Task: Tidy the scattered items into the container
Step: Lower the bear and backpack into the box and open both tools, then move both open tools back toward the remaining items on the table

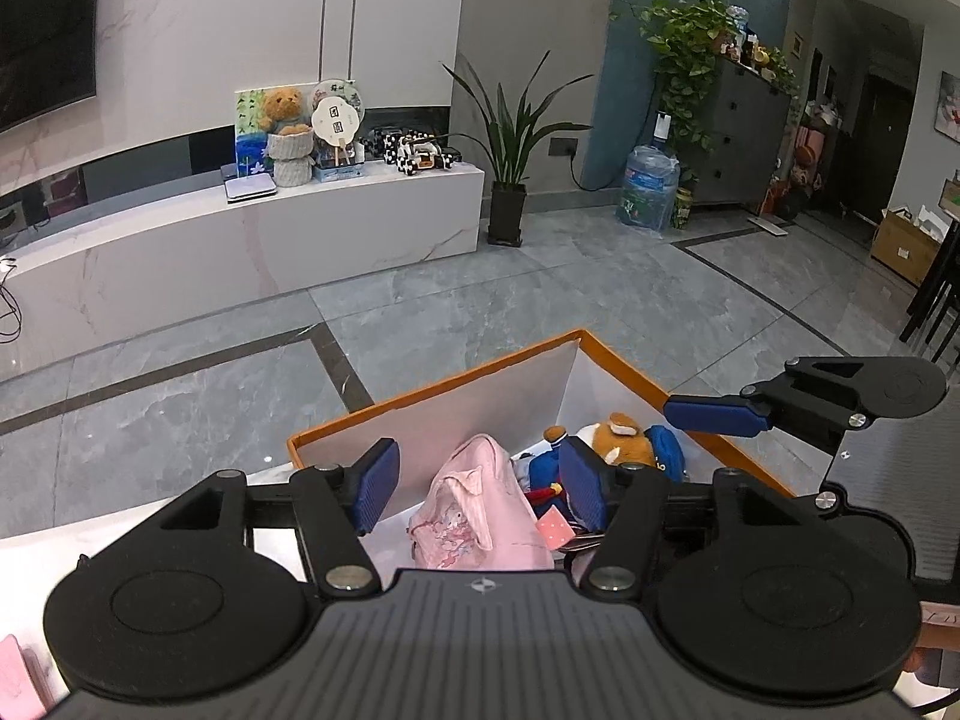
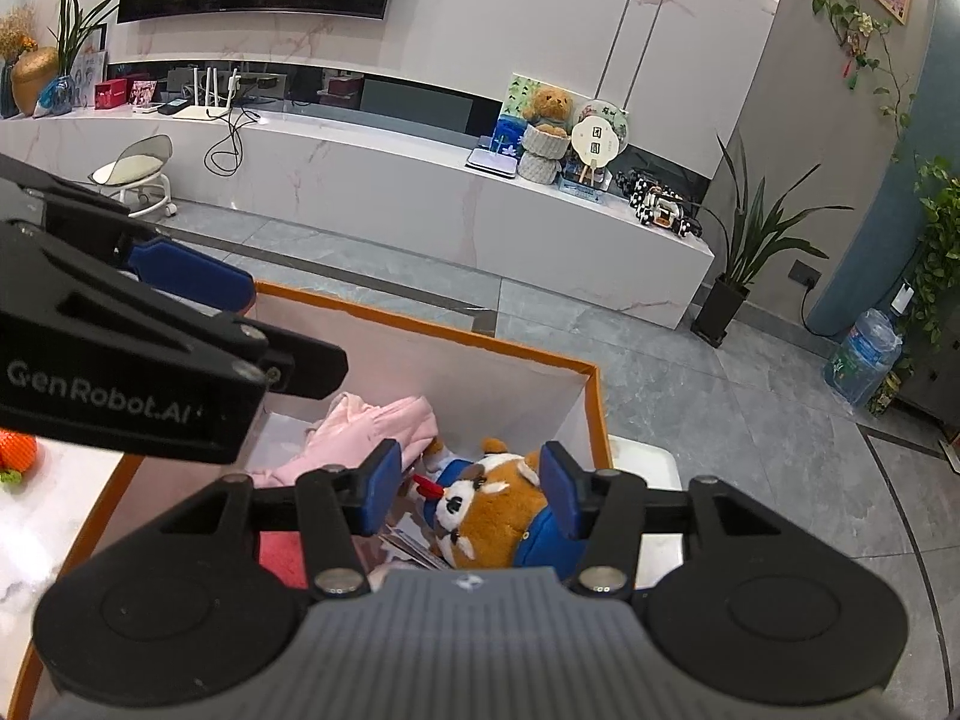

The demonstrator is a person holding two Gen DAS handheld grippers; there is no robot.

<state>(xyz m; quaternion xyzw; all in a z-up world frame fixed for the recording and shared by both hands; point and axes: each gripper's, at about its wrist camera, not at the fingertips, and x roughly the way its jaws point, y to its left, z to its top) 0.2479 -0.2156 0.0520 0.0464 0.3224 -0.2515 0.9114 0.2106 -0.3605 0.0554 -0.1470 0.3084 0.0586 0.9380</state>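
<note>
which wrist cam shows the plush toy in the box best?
Right wrist: the plush toy lies in the open between the right gripper's fingers, white-and-brown face visible. Left wrist catches only its head, partly behind a finger.

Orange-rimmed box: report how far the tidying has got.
Done: the orange-rimmed box already holds a pink garment, a brown-and-white plush in blue and a small pink card. In hand: nothing; the left tongs and right tongs are both open over the box. Left: an orange item sits outside on the white surface, and something pink shows at the left view's edge.
</note>
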